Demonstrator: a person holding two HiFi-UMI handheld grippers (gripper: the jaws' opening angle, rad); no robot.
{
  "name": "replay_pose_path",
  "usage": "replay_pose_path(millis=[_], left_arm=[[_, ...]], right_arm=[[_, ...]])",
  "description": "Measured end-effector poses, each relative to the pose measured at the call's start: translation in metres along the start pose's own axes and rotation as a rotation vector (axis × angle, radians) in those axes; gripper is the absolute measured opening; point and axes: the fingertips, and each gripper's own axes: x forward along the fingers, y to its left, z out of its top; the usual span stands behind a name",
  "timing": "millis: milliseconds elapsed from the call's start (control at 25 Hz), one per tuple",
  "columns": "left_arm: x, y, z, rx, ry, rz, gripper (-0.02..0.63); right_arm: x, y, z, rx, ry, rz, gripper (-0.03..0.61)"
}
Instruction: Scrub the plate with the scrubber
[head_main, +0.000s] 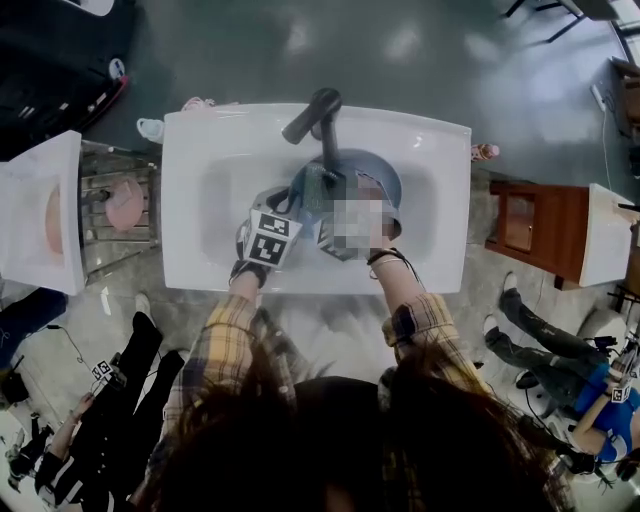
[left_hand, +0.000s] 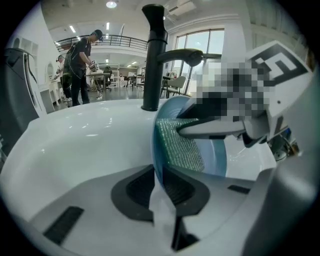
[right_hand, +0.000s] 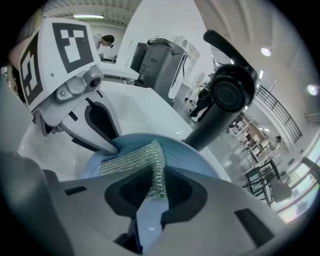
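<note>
A blue plate (head_main: 385, 180) stands on edge in the white sink (head_main: 430, 265), under the faucet. My left gripper (left_hand: 160, 176) is shut on the plate's (left_hand: 217, 155) near rim, which runs edge-on between its jaws. My right gripper (right_hand: 154, 187) is shut on a silvery-green mesh scrubber (right_hand: 135, 160), which lies flat against the plate's (right_hand: 187, 162) face. From the left gripper view the scrubber (left_hand: 180, 145) covers the plate's left part, with a right gripper finger (left_hand: 215, 131) over it. In the head view the left gripper (head_main: 285, 212) shows its marker cube; a mosaic patch hides most of the right one.
A black faucet (head_main: 318, 115) rises over the back of the basin, close above the plate. A metal rack with a pink dish (head_main: 125, 205) stands to the left, a wooden stand (head_main: 535, 225) to the right. People stand around the sink.
</note>
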Motion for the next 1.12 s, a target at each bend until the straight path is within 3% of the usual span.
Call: replay_pose_path(millis=[280, 720, 1120], left_arm=[[0.0, -0.002, -0.003, -0.018, 0.025, -0.015, 0.048], [0.005, -0.006, -0.009, -0.006, 0.06, -0.028, 0.049], [0.009, -0.007, -0.008, 0.041, 0.047, -0.024, 0.057]], right_arm=[[0.002, 0.025, -0.003, -0.109, 0.005, 0.05, 0.081], [-0.014, 0.03, -0.06, -0.044, 0.068, 0.087, 0.083], [-0.03, -0.001, -0.114, 0.039, 0.149, 0.044, 0.084]])
